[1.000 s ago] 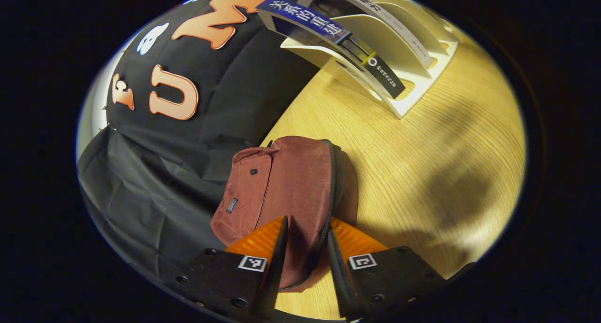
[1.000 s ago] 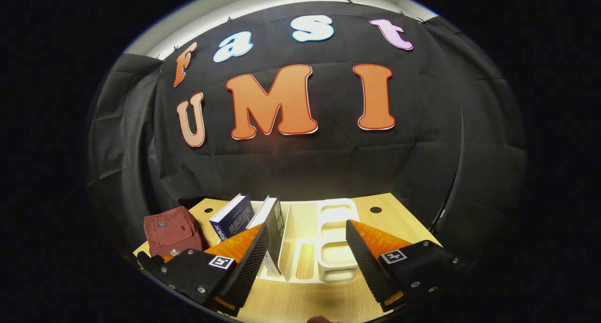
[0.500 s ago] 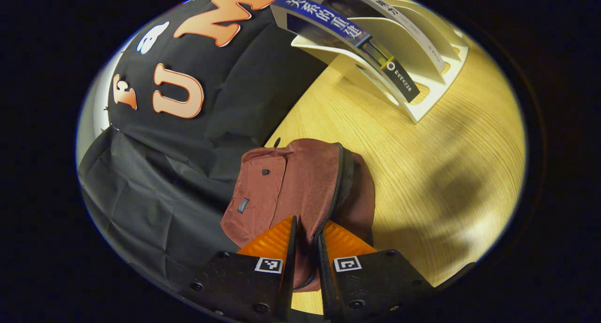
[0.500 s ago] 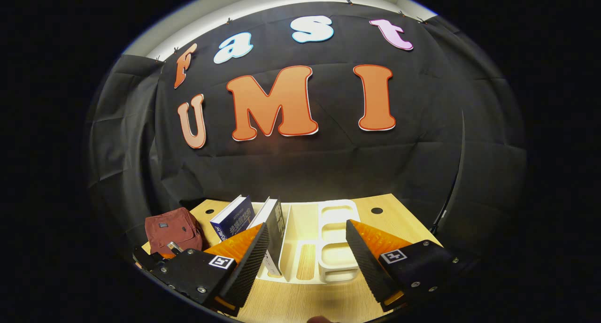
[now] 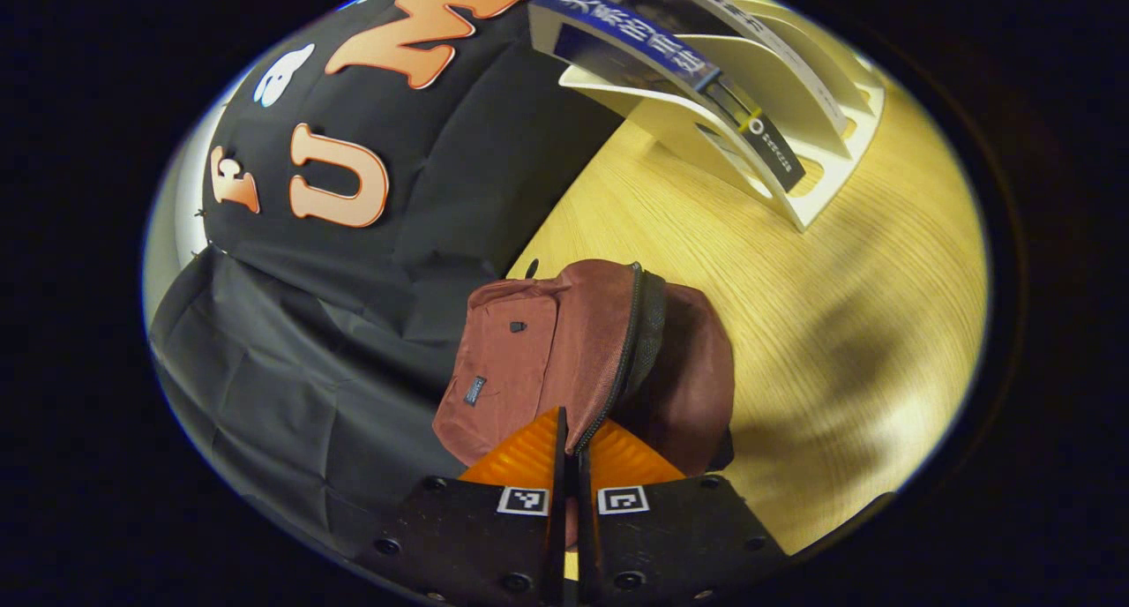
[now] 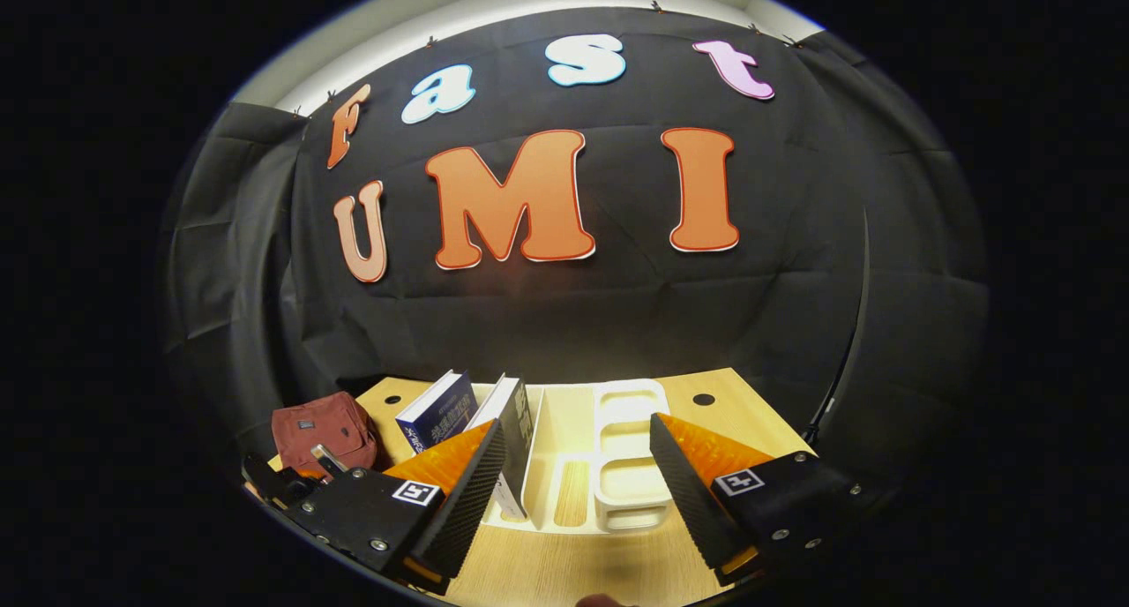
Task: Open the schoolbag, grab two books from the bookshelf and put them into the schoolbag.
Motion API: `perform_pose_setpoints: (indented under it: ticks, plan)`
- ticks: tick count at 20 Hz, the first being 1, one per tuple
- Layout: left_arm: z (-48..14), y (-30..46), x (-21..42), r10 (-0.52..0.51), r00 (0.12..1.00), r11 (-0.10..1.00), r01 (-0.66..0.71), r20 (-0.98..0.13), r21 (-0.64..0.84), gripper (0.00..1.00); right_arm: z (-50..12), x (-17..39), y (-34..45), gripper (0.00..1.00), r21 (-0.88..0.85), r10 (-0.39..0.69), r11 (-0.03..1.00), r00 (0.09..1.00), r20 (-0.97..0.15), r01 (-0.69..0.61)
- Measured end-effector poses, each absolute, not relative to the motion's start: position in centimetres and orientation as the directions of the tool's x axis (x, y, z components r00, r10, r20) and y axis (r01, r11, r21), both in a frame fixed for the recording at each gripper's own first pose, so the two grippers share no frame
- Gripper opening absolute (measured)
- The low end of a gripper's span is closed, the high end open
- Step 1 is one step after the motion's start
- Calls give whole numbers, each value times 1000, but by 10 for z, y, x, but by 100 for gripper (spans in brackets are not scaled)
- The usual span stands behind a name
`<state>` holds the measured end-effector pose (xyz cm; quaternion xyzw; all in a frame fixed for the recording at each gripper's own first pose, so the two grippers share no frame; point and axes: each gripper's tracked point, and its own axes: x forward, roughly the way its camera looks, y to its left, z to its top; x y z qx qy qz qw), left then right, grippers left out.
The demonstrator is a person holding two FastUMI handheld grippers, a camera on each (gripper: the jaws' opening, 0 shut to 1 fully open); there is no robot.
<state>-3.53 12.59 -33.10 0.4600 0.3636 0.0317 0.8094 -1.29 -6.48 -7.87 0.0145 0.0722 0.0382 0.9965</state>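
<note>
The maroon schoolbag (image 5: 538,360) lies on the wooden table by the black cloth, its zipper running along the top edge. My left gripper (image 5: 571,439) is shut on the zipper at the bag's near end; the pull itself is hidden between the fingers. A white bookshelf (image 5: 833,197) holds a blue book (image 5: 648,47) and a white-spined book (image 5: 776,51), both leaning. My right gripper (image 6: 573,466) hangs open in front of the bookshelf (image 6: 631,466), apart from the blue book (image 6: 438,413) and the second book (image 6: 516,408). The schoolbag (image 6: 322,426) and left gripper (image 6: 291,482) sit far left.
The wooden table (image 5: 794,325) stretches between the bag and the bookshelf. Black cloth walls close the back and the left side right behind the bag. Two round holes (image 6: 703,400) mark the table's rear edge.
My left gripper's fingers have closed from a wide gap to nearly touching around the bag's zipper, and the bag has shifted slightly. The right gripper has barely moved and stays open.
</note>
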Motion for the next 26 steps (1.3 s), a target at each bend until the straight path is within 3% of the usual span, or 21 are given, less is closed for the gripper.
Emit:
perform_pose_setpoints:
  ticks: [6, 11, 18, 26]
  plan:
    - [-274, 147, -4, 269, 716, 704, 310, -644, 639, 5, -68, -2, -28, 97, -5, 127, 992, 978, -166, -129]
    - [-250, 159, 18, 127, 677, 752, 411, -725, 516, 6, -61, 14, 16, 97, -77, 104, 989, 971, -215, -123]
    - [-213, 187, 55, -72, 617, 733, 565, -784, 378, 6, -41, 46, 92, 97, -119, 75, 986, 954, -291, -114]
    - [-182, 217, 92, -274, 481, 700, 694, -833, 170, 6, -73, 80, 160, 98, -64, 48, 993, 846, -531, -97]
